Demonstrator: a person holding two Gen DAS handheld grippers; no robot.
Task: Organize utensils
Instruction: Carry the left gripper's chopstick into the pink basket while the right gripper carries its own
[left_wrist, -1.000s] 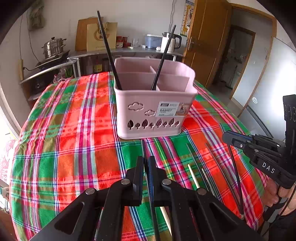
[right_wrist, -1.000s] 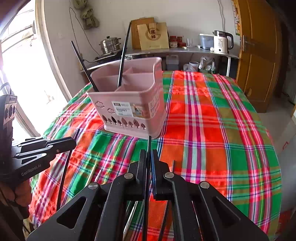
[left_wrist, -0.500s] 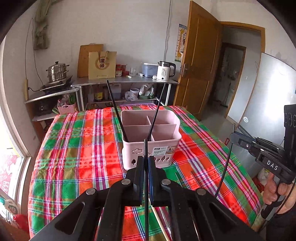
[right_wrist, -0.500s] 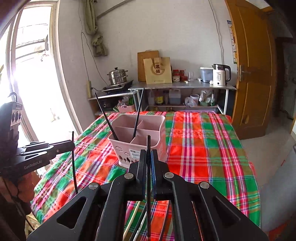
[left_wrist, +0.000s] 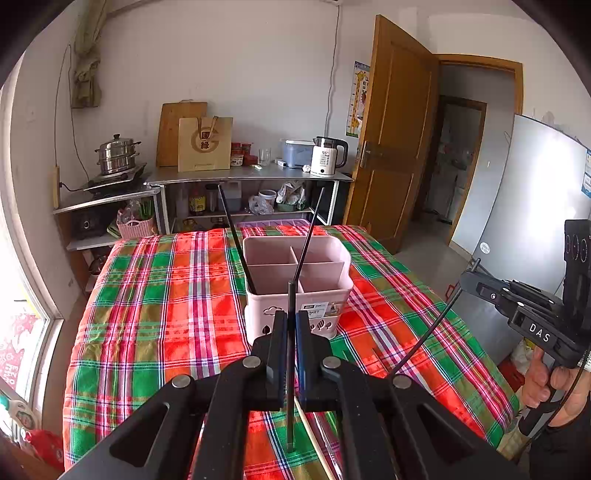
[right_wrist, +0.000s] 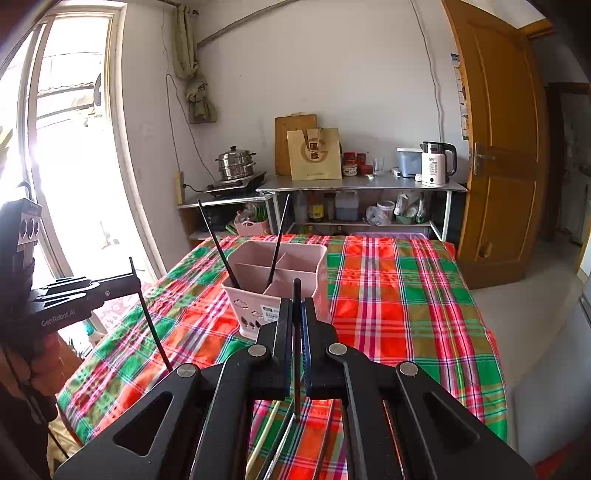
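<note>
Looking along the left gripper (left_wrist: 291, 334), its fingers are clamped on a black chopstick (left_wrist: 290, 369) held upright, tip end hanging below, probably so it can drop straight into a slot. Ahead on the plaid counter (left_wrist: 155, 317) stands the pink utensil basket (left_wrist: 295, 291), well apart from the fingers, with two black chopsticks leaning in its compartments. At the right edge, the right gripper (left_wrist: 466, 275) pinches another chopstick that slants down. More loose sticks lie on the cloth below.

From the right wrist, those fingers likewise grip a dark chopstick (right_wrist: 296, 350) vertically, lined up with the basket (right_wrist: 275, 288). The left gripper (right_wrist: 133, 282) shows at the left edge. Both pieces seem raised for carrying to the basket.
</note>
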